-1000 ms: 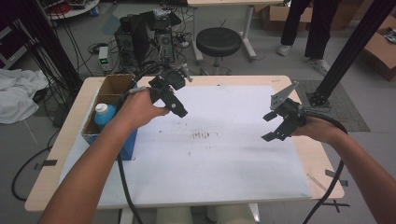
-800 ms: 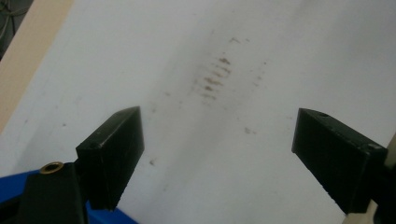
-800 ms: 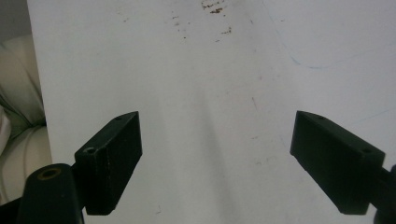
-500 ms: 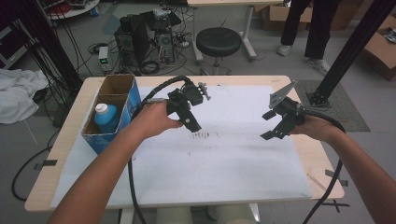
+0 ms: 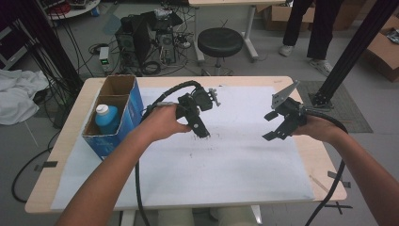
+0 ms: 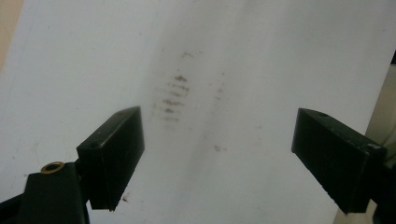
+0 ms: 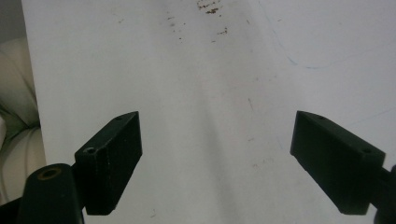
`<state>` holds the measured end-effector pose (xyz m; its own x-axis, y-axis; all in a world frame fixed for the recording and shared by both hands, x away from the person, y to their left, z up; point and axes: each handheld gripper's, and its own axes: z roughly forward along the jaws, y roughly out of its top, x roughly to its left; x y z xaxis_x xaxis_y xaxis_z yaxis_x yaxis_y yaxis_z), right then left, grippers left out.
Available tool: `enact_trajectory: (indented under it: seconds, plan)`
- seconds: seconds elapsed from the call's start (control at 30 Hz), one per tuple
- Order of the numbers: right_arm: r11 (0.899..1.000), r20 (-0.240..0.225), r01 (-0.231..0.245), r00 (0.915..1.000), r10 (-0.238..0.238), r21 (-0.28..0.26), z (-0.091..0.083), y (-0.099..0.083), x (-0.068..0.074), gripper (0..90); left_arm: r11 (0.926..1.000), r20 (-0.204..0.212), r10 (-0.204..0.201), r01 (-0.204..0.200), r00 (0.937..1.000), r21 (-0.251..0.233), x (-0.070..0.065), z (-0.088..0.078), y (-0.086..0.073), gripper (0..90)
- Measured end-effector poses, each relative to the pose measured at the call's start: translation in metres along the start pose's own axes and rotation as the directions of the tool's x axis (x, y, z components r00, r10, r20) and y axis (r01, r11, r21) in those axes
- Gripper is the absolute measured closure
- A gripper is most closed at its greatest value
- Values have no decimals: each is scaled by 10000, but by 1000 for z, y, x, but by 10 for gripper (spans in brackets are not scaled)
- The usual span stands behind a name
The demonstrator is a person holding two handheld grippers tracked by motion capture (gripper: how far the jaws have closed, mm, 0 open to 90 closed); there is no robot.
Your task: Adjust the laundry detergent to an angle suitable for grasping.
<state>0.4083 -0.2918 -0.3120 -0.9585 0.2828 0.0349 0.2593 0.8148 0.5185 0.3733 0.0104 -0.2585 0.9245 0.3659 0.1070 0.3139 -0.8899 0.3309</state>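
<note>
- The left gripper (image 5: 203,133) hangs over the middle of the white sheet (image 5: 235,160) covering the table (image 5: 61,155), jaws wide apart and gripping nothing; the left gripper view shows bare sheet with faint brown smudges (image 6: 173,95) between them.
- The right gripper (image 5: 275,126) is held over the right part of the sheet, jaws likewise spread and empty.
- The nearest thing to pick up is the blue bottle (image 5: 107,118) with a white cap, standing upright in the near compartment of the blue cardboard box (image 5: 134,101) at the table's left edge, just left of the left hand (image 5: 162,123).
- The bottle looks like smooth plastic: probably light to moderate in weight, fairly stiff but able to give under a hard squeeze, and somewhat slippery. I cannot tell how full it is.
- Best hold, by my judgement: the neck or shoulder just under the cap, since the box walls crowd the body; lift straight up.
- Pose: the left forearm runs diagonally from the bottom edge, wrist bent so the jaws point down and forward. The right forearm enters from the lower right, jaws angled down-left towards the centre.
</note>
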Motion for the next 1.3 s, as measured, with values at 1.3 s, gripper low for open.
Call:
enact_trajectory:
  seconds: [1.3]
  plan:
    - [10000, -74, -74, 9999, 74, -15, 5, -5, 0, 166, 9998, 152, -172, 174, 9997, -75, 9, 3, -2, 181]
